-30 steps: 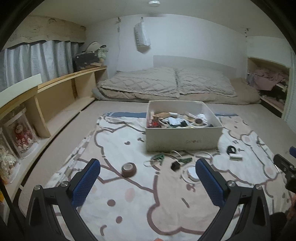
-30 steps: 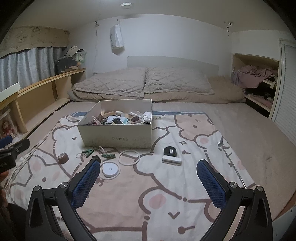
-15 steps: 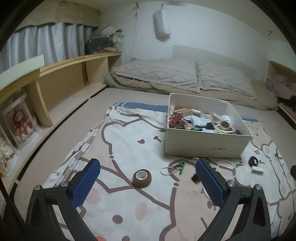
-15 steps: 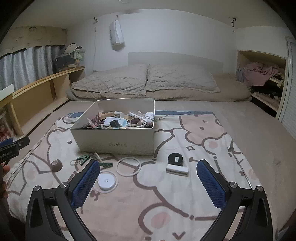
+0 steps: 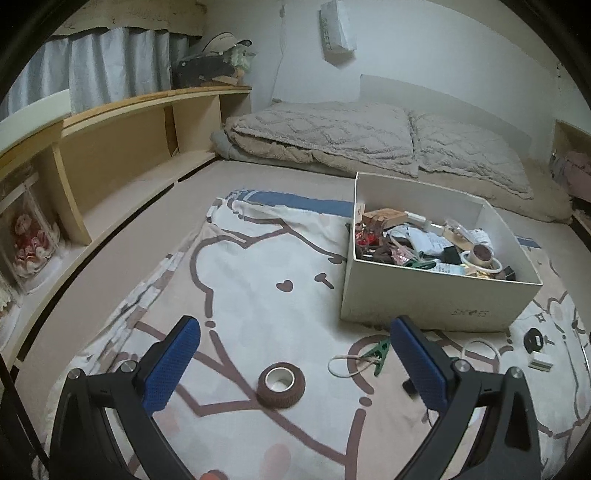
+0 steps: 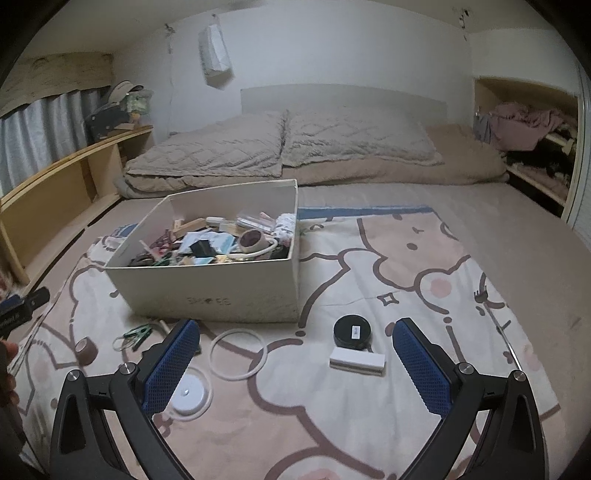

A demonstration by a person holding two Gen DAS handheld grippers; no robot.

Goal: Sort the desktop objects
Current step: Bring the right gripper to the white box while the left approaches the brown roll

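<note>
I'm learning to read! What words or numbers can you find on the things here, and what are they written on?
"SHOES": faint grey print low on the front wall of the white box; the middle letters are blurry, so this reading is likely, not sure.
White bag hanging on the wall: a line of print down its side, too blurred to read.
Black round case: a small white label, too small to read.
</note>
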